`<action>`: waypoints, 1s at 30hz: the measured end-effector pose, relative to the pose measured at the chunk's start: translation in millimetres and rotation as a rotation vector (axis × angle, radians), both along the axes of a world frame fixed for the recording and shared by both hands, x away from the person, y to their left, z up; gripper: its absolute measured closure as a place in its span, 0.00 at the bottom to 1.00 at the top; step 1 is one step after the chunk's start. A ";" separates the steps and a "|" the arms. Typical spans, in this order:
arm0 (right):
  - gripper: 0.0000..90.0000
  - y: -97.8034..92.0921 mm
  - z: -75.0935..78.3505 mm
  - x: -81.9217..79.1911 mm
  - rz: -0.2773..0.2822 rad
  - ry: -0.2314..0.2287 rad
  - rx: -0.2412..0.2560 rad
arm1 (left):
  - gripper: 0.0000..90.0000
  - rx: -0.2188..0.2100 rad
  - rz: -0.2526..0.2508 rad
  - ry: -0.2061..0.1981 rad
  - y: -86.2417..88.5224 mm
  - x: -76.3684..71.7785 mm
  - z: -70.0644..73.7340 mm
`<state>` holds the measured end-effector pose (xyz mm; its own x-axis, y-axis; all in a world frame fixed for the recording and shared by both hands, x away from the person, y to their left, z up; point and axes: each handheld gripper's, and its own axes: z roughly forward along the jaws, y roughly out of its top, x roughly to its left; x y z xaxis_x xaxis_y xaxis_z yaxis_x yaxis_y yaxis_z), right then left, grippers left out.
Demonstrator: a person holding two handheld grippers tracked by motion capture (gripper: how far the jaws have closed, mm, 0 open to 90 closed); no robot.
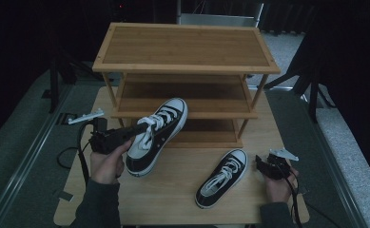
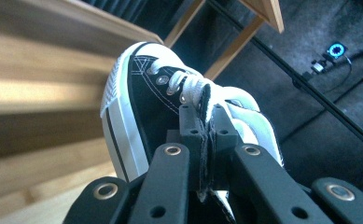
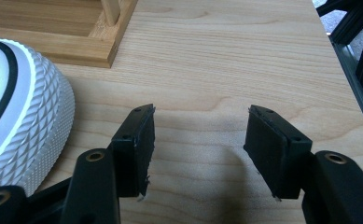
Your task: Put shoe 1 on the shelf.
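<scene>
A black-and-white sneaker (image 1: 161, 128) hangs tilted above the table, its toe up near the rack's middle shelf. My left gripper (image 1: 142, 128) is shut on it. In the left gripper view the jaws of that gripper (image 2: 206, 116) pinch the upper's black edge beside the white laces of the sneaker (image 2: 137, 93). A second, matching sneaker (image 1: 223, 178) lies flat on the table at the front right. My right gripper (image 1: 261, 164) stands open just right of its toe, holding nothing. In the right gripper view this gripper (image 3: 200, 135) hovers over bare wood, with the sneaker's white toe cap (image 3: 25, 135) at the left.
A three-tier bamboo shoe rack (image 1: 185, 47) stands at the back of the wooden table (image 1: 173, 199); its base rail (image 3: 53, 46) lies just beyond the flat sneaker. Dark floor, stand legs and cables surround the table.
</scene>
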<state>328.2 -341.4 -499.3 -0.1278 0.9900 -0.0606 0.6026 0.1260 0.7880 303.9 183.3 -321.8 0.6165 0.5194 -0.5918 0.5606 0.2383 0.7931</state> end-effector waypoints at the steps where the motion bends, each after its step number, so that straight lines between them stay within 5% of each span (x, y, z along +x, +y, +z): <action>1: 0.47 0.0 0.0 0.0 0.000 -0.001 0.000 | 0.98 0.000 0.007 -0.005 -1.2 3.4 1.2; 17: 0.47 -0.6 -0.1 0.7 -0.001 0.000 0.002 | 0.98 0.046 0.171 -0.071 -28.5 60.1 9.5; 30: 0.47 -0.3 -0.3 1.3 0.003 0.002 0.003 | 0.98 0.021 0.252 -0.078 -42.5 91.8 1.5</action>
